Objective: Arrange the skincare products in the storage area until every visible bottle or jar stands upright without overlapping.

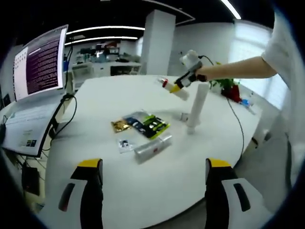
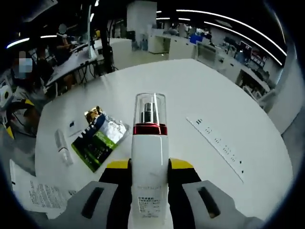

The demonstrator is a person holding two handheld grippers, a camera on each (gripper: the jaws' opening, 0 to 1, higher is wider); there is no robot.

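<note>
Holding a pump bottle [image 2: 149, 162] clear of the round white table [image 2: 200, 100], clamped between the right gripper [image 2: 148, 168] jaws.

The left gripper [image 1: 155, 179] is held apart and empty, low over the table edge. A tall white tube [image 1: 198, 107] stands upright mid-table; a clear-capped tube [image 1: 153, 147] lies flat beside the sachets [image 1: 142, 123]. If the bottle is released tilted or set too near the standing tube, either could be toppled.
</note>
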